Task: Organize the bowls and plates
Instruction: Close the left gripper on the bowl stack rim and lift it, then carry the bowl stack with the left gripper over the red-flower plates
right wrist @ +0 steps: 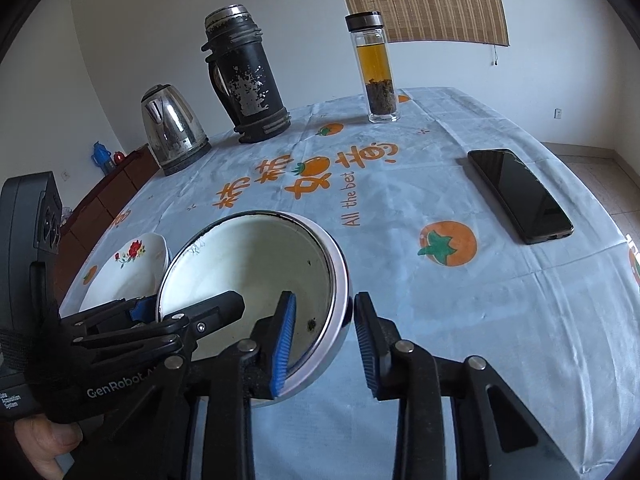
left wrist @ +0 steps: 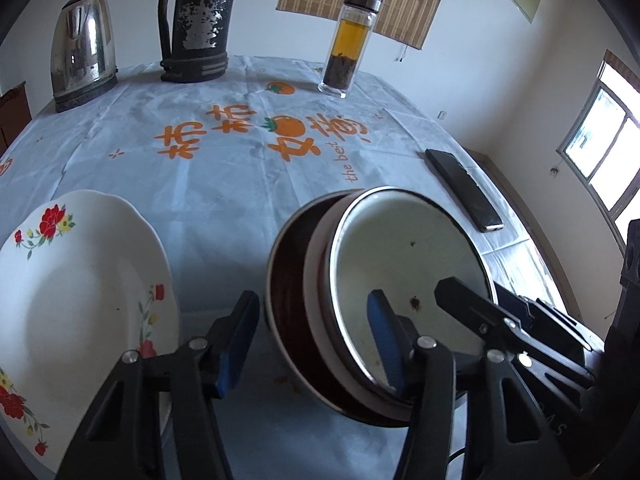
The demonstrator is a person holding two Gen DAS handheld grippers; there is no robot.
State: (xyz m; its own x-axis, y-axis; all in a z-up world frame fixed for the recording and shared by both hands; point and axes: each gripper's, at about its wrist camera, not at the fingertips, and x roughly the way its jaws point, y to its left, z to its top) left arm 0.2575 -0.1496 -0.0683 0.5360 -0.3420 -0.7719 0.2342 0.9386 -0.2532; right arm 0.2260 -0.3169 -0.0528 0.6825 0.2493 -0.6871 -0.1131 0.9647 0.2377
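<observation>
A white enamel bowl [left wrist: 404, 256] with a dark rim sits nested in a dark brown bowl [left wrist: 288, 296] on the table; the white bowl also shows in the right wrist view [right wrist: 256, 264]. My left gripper [left wrist: 316, 344] is open, its jaws straddling the left rims of both bowls. My right gripper [right wrist: 324, 344] is open, its jaws straddling the white bowl's right rim. A white floral plate [left wrist: 80, 292] lies left of the bowls, and it also shows in the right wrist view [right wrist: 128, 268].
A steel kettle [left wrist: 82, 50], a black thermos [left wrist: 198, 20] and a glass tea bottle [left wrist: 348, 44] stand at the table's far side. A black phone [right wrist: 520, 194] lies on the right near the table edge. The tablecloth [left wrist: 224, 184] is pale with orange print.
</observation>
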